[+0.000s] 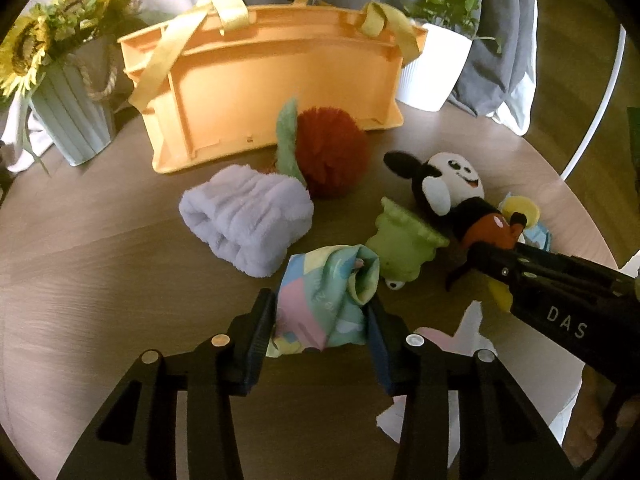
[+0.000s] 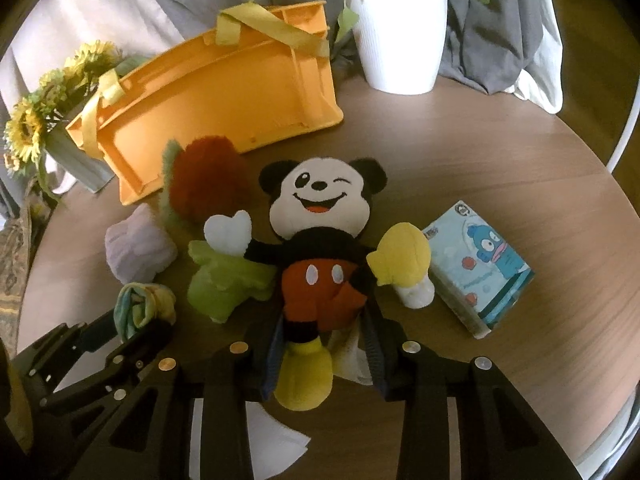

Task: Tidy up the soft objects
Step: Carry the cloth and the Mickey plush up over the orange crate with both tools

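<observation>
1. Left gripper point(image 1: 320, 320) clamped on bunched pastel printed cloth point(image 1: 328, 296), pads pressing both sides.
2. Right gripper point(image 2: 324, 344) clamped on legs of black-eared mouse plush in red shorts point(image 2: 320, 240).
3. Just past left tips: lime green plush point(image 1: 404, 240) ahead-right, lilac fleece roll point(image 1: 248, 220) ahead-left.
4. Right of right tips: pale blue cartoon-print box point(image 2: 480, 264).
5. Farther ahead: rust-red fuzzy pompom point(image 1: 332, 152).
6. Beyond: orange plastic basket with yellow straps point(image 1: 280, 76), on round wooden table point(image 1: 100, 280).
</observation>
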A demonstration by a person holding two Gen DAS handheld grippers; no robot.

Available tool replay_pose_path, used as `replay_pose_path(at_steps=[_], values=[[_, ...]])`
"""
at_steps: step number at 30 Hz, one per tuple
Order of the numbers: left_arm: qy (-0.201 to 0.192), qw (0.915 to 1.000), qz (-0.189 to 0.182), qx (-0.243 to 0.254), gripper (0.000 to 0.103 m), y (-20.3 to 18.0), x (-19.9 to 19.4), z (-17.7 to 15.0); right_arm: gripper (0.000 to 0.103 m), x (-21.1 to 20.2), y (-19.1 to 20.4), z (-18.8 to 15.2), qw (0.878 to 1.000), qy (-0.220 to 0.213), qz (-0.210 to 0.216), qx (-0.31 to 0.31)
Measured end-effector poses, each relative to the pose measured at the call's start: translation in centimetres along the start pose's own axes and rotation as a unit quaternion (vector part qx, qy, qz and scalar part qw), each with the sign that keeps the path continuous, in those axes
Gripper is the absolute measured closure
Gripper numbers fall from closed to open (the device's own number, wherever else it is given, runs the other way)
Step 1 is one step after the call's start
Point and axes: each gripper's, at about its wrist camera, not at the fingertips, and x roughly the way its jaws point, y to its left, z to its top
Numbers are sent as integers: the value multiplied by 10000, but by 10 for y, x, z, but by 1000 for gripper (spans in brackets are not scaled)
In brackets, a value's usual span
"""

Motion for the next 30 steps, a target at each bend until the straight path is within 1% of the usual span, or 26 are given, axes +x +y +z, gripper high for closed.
replay_pose_path(at_steps=[7, 16, 22, 30], values=[[-292, 9996, 26, -46, 60, 1, -21, 8, 67, -16, 4, 3, 9998, -205, 34, -24], [-674, 9976, 69, -152, 60, 2, -49, 24, 68, -43, 10, 14, 9980, -611, 95, -111], [-981, 9949, 98, -220, 60, 5, -70, 41, 68, -63, 19, 25, 9957, -893, 208, -164], [-1468, 9886, 206, -263, 60, 14, -99, 62, 68, -91, 33, 46, 9897, -1362, 383, -233]])
